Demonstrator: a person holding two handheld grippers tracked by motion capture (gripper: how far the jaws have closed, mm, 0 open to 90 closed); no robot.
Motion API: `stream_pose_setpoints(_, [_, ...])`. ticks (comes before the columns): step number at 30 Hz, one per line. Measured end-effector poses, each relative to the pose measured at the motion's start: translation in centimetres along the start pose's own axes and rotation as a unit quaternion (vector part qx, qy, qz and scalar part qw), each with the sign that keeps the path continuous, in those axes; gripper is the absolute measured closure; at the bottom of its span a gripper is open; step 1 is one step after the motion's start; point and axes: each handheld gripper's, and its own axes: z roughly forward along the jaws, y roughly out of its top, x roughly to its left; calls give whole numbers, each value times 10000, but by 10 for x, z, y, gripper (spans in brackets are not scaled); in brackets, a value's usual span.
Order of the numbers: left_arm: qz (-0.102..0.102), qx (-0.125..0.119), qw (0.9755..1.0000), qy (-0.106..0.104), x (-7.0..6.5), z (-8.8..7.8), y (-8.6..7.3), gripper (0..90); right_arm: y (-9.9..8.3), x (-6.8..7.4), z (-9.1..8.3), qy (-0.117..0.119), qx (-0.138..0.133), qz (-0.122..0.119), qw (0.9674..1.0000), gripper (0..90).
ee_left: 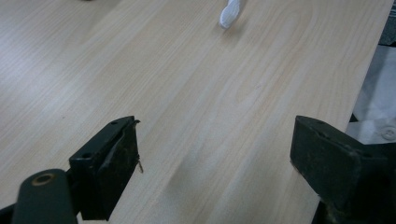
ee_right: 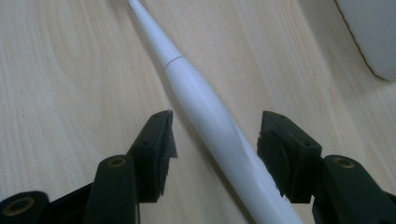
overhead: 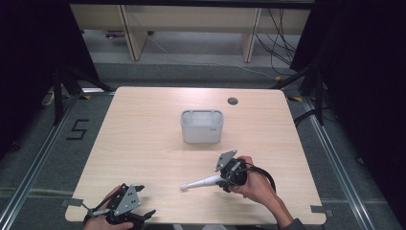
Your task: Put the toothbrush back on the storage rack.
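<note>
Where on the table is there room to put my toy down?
The bare left side of the table, between the white bin and the left gripper, is free. Behind the bin is free too. The crowded spot is the front right, where the right gripper straddles the toothbrush.

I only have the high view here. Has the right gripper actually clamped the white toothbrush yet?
Observer: Not yet. In the right gripper view the toothbrush handle lies on the table between the right gripper jaws, with a gap on each side.
Operator: Is it centred between them?
Observer: Not quite. It crosses at a slant, a little nearer the jaw at that view's right.
Operator: And the left gripper?
Observer: The left gripper jaws stand wide open over bare wood, with nothing between them.
</note>
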Motion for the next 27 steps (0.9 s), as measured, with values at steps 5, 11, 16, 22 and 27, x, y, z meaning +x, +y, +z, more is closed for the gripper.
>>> stream_pose_setpoints(5, [-2, -2, 10000, 0, 0, 0, 0, 148, 7, -2, 9, 107, 193, 1, 9998, 462])
stream_pose_setpoints(11, [-1, -2, 10000, 0, 0, 0, 0, 148, 11, -4, 15, 125, 298, -175, 9993, 469])
stream_pose_setpoints(16, [0, -2, 10000, 0, 0, 0, 0, 148, 13, -5, 19, 230, 434, -171, 9986, 475])
stream_pose_setpoints(22, [0, -1, 10000, 0, 0, 0, 0, 148, 13, -6, 26, 363, 596, -255, 9972, 493])
stream_pose_setpoints(27, [3, -1, 10000, 0, 0, 0, 0, 148, 12, -7, 28, 365, 642, -322, 9967, 517])
